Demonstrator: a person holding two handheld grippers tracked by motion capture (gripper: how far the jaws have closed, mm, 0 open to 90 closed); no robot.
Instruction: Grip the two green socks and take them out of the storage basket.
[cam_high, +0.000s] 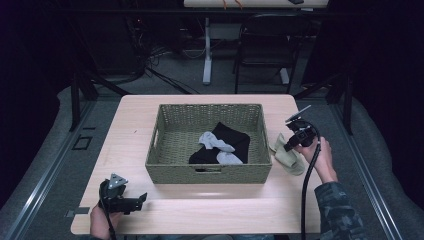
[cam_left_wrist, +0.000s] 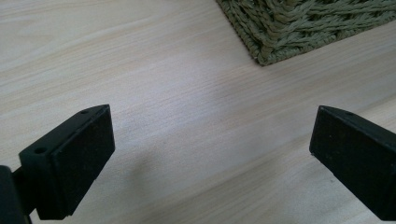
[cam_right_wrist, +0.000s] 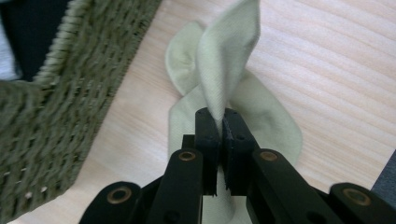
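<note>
Here, a pale green sock (cam_right_wrist: 224, 65) lies on the light wooden surface (cam_high: 210, 205), just beside the right-hand wall of a woven basket (cam_high: 165, 150) (the basket holds a black garment (cam_high: 235, 137) and two grey socks (cam_high: 215, 142)). The sock looks light, soft and limp, so it should fold and drape wherever it is lifted; a pinch on a raised fold of cloth seems the sensible hold, since a flat edge would be hard to get under. The right gripper (cam_right_wrist: 222, 128) has its fingers (cam_right_wrist: 208, 140) closed together on just such a fold: a strip of the fabric runs up between the two black pads and stands above them, while the rest of the sock spreads on the surface below and to either side. The left gripper (cam_high: 131, 201) rests near the front left corner of the surface, well apart from the sock, its fingers (cam_left_wrist: 70, 158) spread wide and holding nothing, with a corner of the basket ahead of them.
</note>
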